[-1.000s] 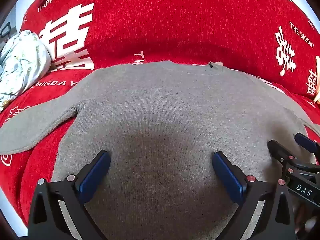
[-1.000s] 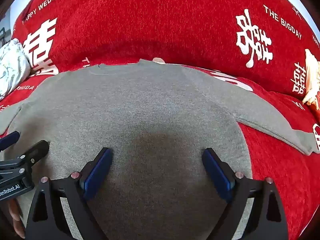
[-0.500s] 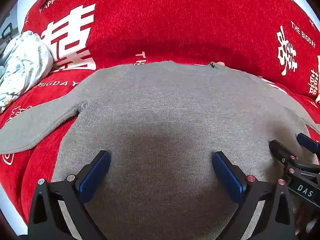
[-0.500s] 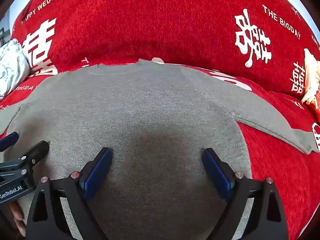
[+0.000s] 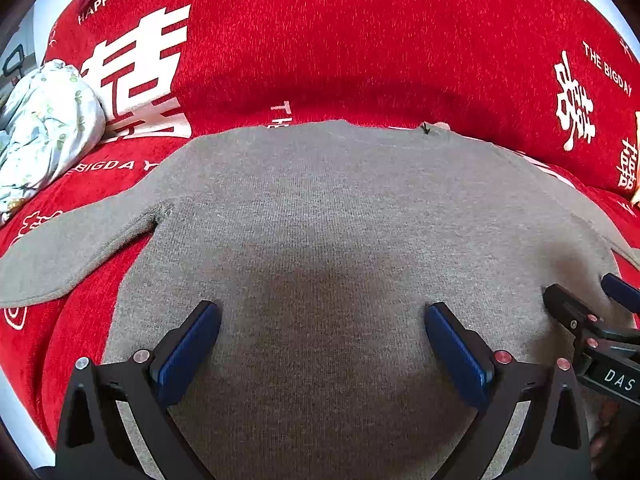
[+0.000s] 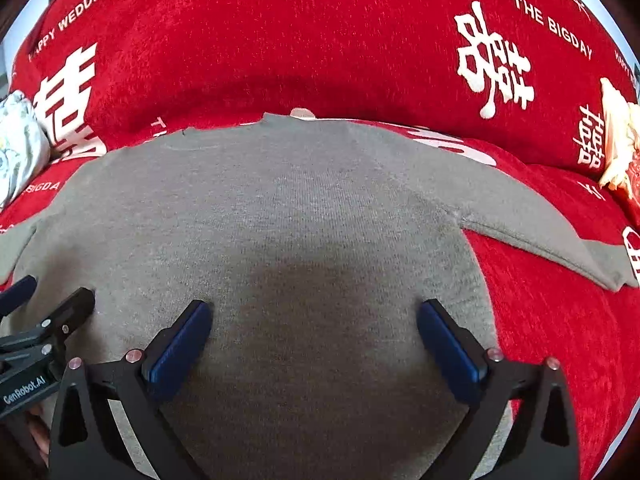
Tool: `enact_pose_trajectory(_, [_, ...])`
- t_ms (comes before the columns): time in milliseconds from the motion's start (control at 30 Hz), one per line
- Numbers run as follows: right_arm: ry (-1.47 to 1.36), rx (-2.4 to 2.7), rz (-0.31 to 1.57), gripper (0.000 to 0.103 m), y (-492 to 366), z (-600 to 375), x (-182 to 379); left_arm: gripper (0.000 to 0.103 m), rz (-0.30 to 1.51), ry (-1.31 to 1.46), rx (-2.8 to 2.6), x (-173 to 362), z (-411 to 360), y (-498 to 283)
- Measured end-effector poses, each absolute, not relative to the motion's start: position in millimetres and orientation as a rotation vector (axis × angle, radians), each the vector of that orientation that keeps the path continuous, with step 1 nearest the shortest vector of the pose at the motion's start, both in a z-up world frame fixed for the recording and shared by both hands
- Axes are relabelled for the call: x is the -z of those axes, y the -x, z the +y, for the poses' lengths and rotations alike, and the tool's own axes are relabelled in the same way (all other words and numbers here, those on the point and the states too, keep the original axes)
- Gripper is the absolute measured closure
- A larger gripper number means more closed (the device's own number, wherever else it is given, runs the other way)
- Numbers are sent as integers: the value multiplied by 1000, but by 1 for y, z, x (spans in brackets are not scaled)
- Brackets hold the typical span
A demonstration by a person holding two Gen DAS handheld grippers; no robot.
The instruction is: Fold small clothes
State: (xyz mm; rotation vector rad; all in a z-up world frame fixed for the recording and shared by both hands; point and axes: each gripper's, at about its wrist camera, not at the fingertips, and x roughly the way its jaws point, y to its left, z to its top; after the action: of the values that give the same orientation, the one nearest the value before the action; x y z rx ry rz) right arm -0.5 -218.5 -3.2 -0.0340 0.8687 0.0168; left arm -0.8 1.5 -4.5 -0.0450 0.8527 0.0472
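grey knit sweater (image 5: 328, 216) lies spread flat on a red sofa cover (image 5: 360, 40) printed with white characters, sleeves out to both sides. left tongs (image 5: 322, 332) and right tongs (image 6: 314, 328) hang side by side over its lower half, each with blue pads wide apart and nothing clamped, only bare knit between them. right tongs' jaws have just been opening a little wider; otherwise the sweater and both tongs sit as they did a second ago. a pale floral bundle (image 5: 44, 128) rests at the far left.
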Motion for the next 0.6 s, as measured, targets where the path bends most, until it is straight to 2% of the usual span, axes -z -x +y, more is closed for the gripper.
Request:
enact_pose_trajectory(333, [34, -16, 878, 0, 0, -217, 4, 0, 857, 45, -57, 2, 0, 2])
enact_pose_trajectory(600, [28, -11, 909, 0, -4, -216, 3, 0, 931, 64, -57, -1, 3, -6])
